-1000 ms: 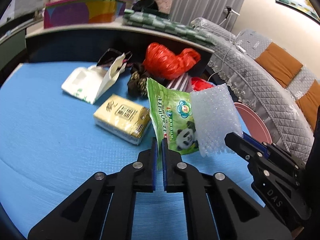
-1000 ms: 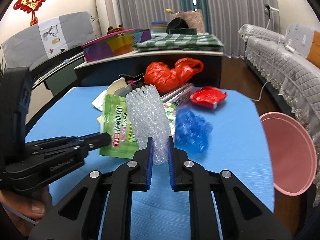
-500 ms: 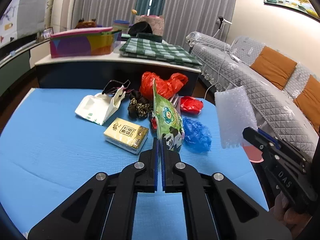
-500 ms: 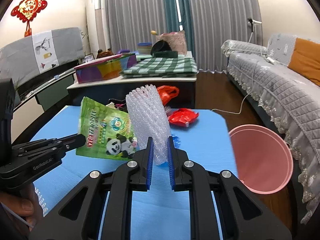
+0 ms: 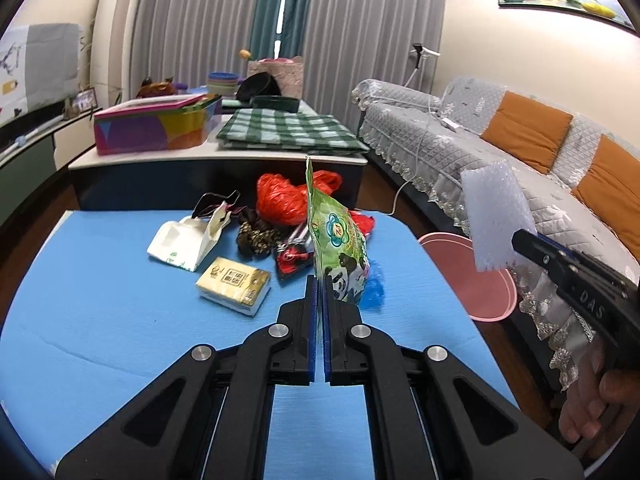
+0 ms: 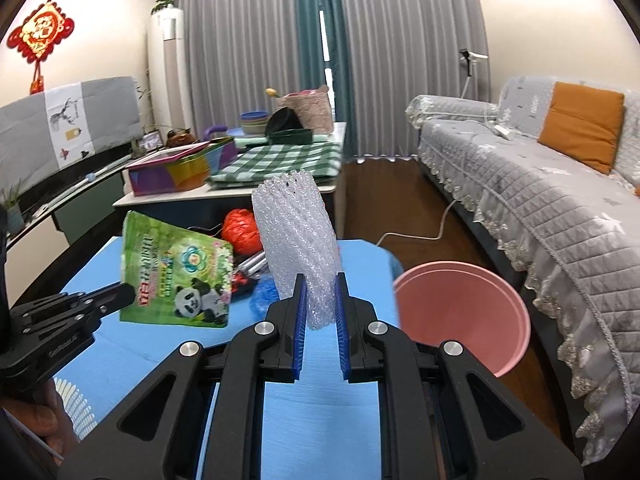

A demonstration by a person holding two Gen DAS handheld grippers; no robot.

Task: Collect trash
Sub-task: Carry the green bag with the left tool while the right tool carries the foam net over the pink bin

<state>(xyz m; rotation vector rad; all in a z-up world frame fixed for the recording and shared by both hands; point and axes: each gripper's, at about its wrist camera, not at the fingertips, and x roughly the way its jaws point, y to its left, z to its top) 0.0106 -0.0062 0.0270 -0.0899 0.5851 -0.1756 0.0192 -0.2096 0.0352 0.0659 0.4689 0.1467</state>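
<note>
Both claws have risen off the blue table. Left claw pinches the green panda wrapper by its bottom edge; right claw clamps the bubble wrap. These 2 pieces look light and floppy, so edge grips suit them. Pink bin sits just right of the right claw.

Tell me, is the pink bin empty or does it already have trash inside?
Empty, as far as can be seen. The right wrist view looks into the pink bin and shows only bare pink wall; its near rim hides the bottom.
</note>
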